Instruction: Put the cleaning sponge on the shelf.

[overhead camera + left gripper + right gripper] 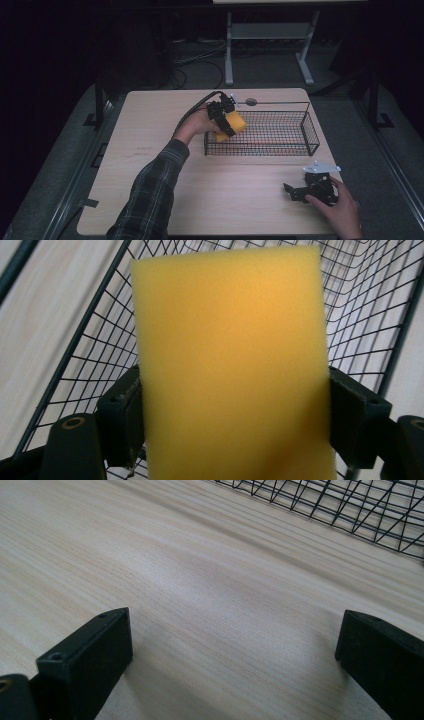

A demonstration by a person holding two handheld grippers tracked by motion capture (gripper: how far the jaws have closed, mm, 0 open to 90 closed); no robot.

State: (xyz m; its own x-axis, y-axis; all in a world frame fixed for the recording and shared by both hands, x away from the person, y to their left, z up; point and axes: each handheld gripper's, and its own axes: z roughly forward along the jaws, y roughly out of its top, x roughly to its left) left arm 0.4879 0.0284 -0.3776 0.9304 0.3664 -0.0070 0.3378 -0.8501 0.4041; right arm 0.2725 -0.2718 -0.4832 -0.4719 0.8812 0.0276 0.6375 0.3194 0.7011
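While the yellow sponge (232, 365) sits clamped between the fingers (120, 420) of the left gripper (223, 116), it hangs just over the near-left corner of the black wire basket (280, 131), with the basket's mesh floor and walls visible beyond the fingertips in the left gripper view. The block is held across its narrower width, one pad on each long side, and most of its length stands out past the fingertips. Its faces look porous and matte, so it is probably very light, soft and easily squashed (foam of this kind tends to spring back once let go). It should not slip much against the pads, and there seems little risk of damage; the likelier nuisance is that it bounces or tips on landing. A hold across the middle of the two long sides, as now, looks the sensible one.

Further out, the right gripper (311, 188) rests low over the wooden surface (150, 165), well apart from the sponge and on the near side of the basket. Its fingers (87, 655) stand wide apart with nothing but bare wood grain between them, and the basket's mesh wall lies ahead of the fingertips.
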